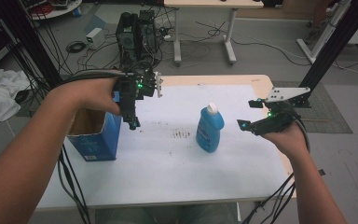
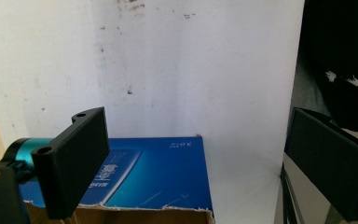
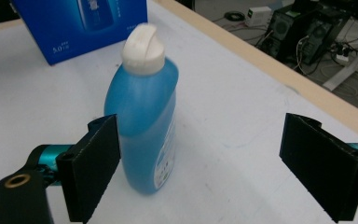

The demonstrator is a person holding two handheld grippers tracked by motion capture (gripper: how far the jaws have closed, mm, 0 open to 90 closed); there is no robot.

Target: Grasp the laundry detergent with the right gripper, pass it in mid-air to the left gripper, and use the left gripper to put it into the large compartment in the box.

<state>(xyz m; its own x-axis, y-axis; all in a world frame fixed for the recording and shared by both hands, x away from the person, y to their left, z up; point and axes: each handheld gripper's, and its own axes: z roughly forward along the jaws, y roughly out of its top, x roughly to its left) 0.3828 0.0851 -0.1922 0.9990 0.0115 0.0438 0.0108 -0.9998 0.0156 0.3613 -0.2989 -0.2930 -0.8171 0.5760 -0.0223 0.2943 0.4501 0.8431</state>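
Blue bottle stands upright, cap up; both grippers' fingers wide open, empty.

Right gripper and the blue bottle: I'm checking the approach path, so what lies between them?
Nothing: in the high view only bare white table cover separates the open right gripper from the upright blue bottle.

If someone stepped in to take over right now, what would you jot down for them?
Left gripper: open, holding nothing, above the open blue box at the table's left edge.
Right gripper: open, holding nothing, aimed at the blue bottle, not touching it.
Bottle stands upright mid-table, white cap on.
Done: nothing gripped yet.
Left: probably grasp the bottle; the box looks like its destination.
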